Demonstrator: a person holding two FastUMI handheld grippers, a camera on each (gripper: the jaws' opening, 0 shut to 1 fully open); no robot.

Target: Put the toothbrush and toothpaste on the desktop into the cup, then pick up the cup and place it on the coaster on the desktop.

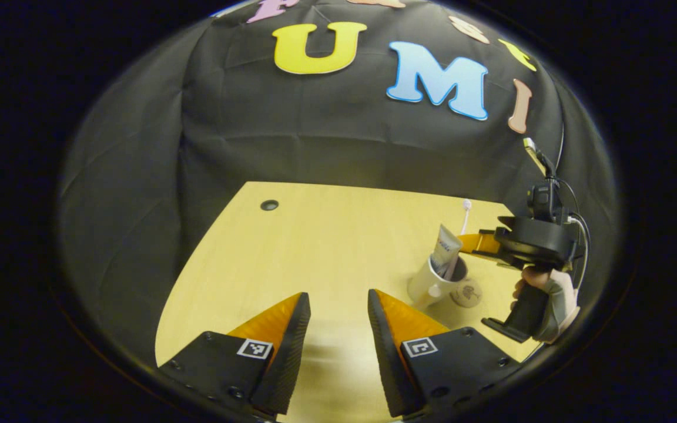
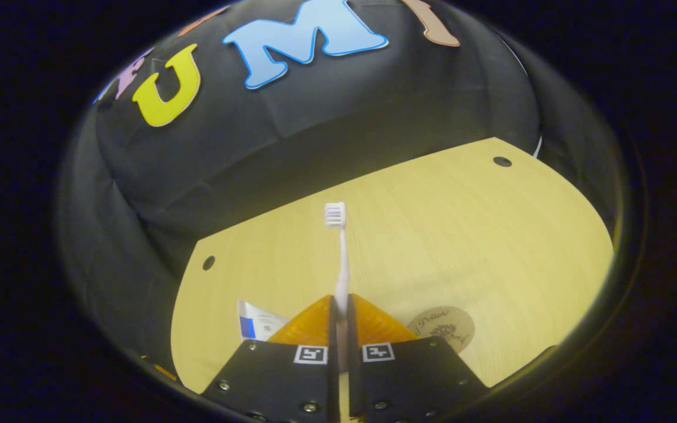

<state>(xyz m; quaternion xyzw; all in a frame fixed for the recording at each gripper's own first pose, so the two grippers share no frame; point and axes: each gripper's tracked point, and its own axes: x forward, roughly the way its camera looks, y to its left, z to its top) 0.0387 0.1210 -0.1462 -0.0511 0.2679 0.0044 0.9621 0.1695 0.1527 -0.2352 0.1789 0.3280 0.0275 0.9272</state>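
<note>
right now the right gripper (image 2: 338, 320) has its fingers clenched on the toothbrush (image 2: 341, 264), upright over the cup (image 1: 435, 282) holding the toothpaste (image 1: 445, 249), the left gripper (image 1: 338, 320) released; a crooked drop could tip the cup beside the coaster (image 2: 441, 328) on the counter (image 1: 327, 247).

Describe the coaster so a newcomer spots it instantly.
On the pale wooden desktop, find the white cup holding the toothpaste tube. The coaster lies flat beside the cup's base: a small round brownish disc with a dark printed design, the flattest thing there.
</note>
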